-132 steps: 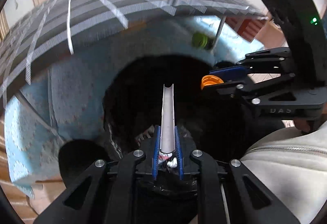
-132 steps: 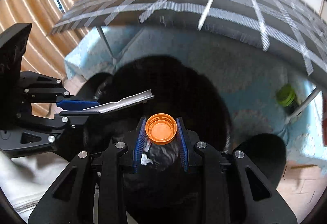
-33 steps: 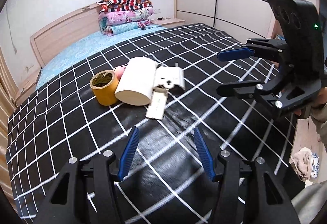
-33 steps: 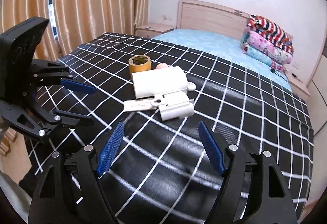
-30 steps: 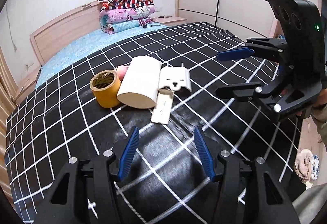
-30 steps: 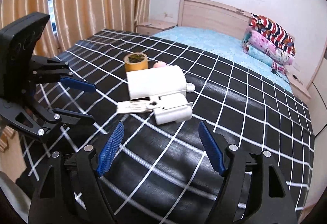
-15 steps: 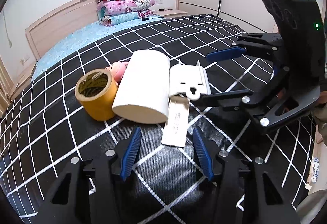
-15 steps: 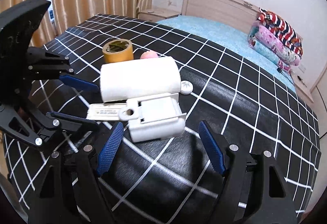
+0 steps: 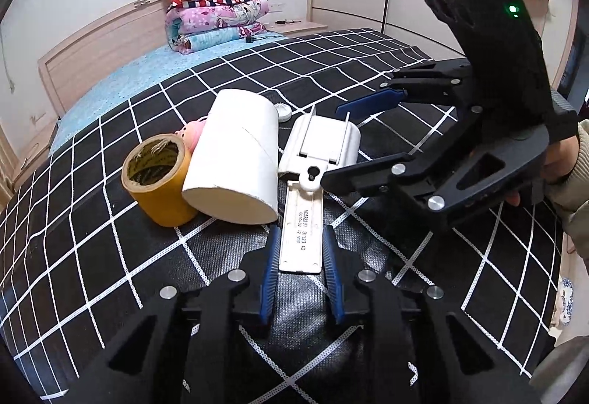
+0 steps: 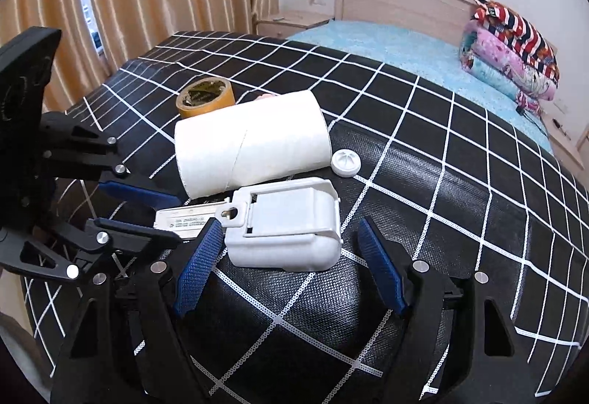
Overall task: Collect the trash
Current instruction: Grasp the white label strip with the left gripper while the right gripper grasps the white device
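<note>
White plastic strip, flat and printed with small code text, lies on the black cloth with white grid lines. In the left wrist view its near end sits between the blue pads of the left gripper, whose jaws are closing around it — a thin gap on either side, pads not yet pressing. The strip's far end meets the keyhole tab of a white plastic housing. Left of the strip: a white paper roll on its side, touching a yellow-brown tape roll; a pink item half hidden behind both. A small white cap lies beyond the paper roll. The right gripper hangs at right, jaws wide, astride the housing.

Right wrist view: the housing lies between the parted pads of the right gripper — untouched, space on both sides. The strip runs left from the housing into the left gripper. Paper roll just behind, cap beside its right end, tape roll farther back.
</note>
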`<state>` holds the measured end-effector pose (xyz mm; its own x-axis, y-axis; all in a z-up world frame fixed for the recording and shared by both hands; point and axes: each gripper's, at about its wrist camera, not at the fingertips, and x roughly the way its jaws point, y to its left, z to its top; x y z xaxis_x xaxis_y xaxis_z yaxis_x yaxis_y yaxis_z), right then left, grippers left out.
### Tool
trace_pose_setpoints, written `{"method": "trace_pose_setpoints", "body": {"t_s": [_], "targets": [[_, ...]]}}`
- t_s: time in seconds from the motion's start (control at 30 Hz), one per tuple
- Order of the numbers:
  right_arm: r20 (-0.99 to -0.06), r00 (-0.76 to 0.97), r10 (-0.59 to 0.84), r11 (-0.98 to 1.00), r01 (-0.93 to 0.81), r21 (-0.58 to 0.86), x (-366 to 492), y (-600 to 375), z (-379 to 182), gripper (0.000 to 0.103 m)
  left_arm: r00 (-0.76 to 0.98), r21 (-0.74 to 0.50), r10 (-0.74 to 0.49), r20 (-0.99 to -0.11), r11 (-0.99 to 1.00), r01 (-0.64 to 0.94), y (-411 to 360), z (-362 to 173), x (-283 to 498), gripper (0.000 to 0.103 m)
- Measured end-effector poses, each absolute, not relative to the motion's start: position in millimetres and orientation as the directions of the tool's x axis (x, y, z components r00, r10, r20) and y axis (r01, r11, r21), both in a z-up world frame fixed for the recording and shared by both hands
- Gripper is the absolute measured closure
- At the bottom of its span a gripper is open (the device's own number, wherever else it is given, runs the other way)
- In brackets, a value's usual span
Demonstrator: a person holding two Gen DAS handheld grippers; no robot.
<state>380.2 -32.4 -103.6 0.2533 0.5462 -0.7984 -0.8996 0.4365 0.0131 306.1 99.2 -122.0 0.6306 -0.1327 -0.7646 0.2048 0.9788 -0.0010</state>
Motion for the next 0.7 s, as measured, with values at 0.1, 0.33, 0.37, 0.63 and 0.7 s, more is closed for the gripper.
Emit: {"method": "trace_pose_setpoints", "body": {"t_s": [0.1,0.33,0.37,0.63,0.7], "targets": [[-0.802,0.240,0.547,0.438,-0.899,0.030,379,-34,-104,0.039,0.631,0.000,-0.127,-0.765,0.980,0.197,98,-121,303,0.080],[-0.795,0.271,0.542,0.437,-0.899,-0.008,366,-37,-101,0.039,0.642,0.000,-0.125,-0.756,0.982,0.191,96,-115,284,0.080],[-0.794,0.271,0.544,0.438,-0.899,-0.006,365,-39,-100,0.040,0.646,0.003,-0.122,-0.754,0.982,0.188,96,-113,282,0.080],[-0.777,0.284,0.561,0.449,-0.893,-0.002,343,-50,-91,0.040,0.666,0.011,-0.115,-0.737,0.983,0.182,89,-101,258,0.080],[-0.772,0.296,0.563,0.449,-0.894,-0.015,334,-54,-87,0.040,0.671,0.012,-0.114,-0.733,0.984,0.180,87,-98,251,0.080]]}}
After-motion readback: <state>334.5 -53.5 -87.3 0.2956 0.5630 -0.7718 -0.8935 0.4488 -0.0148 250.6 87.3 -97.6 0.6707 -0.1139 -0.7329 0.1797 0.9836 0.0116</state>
